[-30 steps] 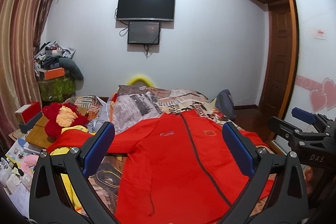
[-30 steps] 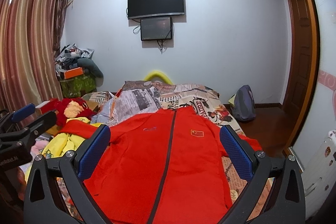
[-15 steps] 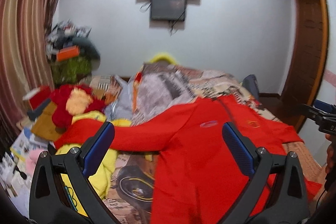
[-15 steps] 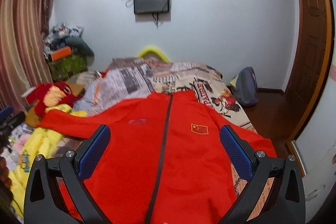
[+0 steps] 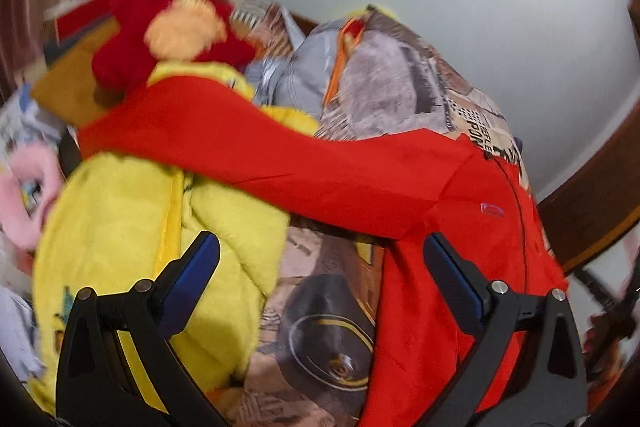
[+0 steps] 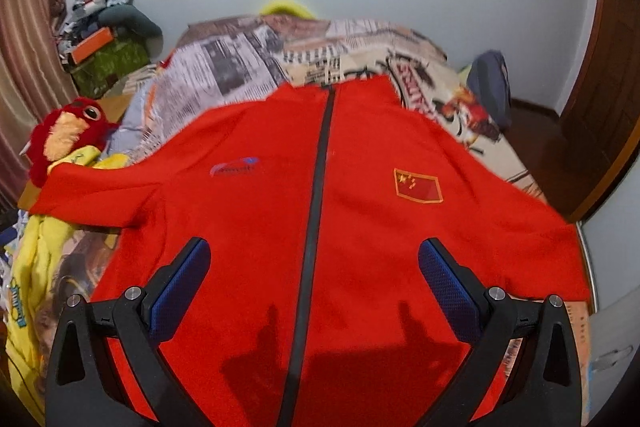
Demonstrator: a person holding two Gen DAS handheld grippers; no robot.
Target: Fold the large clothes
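Note:
A large red zip jacket [image 6: 360, 227] lies spread face up on the bed, dark zip down the middle, a flag patch on one chest side. Its left sleeve [image 5: 248, 143] stretches out over a yellow garment. My right gripper [image 6: 314, 271] is open and empty, held above the jacket's lower front. My left gripper [image 5: 320, 267] is open and empty, tilted, above the bedding just below the sleeve near the armpit. In the left wrist view the jacket body [image 5: 460, 267] fills the right side.
A yellow fleece garment [image 5: 132, 227] lies at the bed's left edge. A red plush toy [image 6: 64, 143] sits beyond it. The newspaper-print bedding [image 6: 260, 59] is bunched at the head. A backpack [image 6: 490, 87] and a wooden door [image 6: 600, 87] are to the right.
Both grippers moved down and closer to the jacket. The left gripper swung left and tilted, now facing the left sleeve and yellow garment. Both stayed open.

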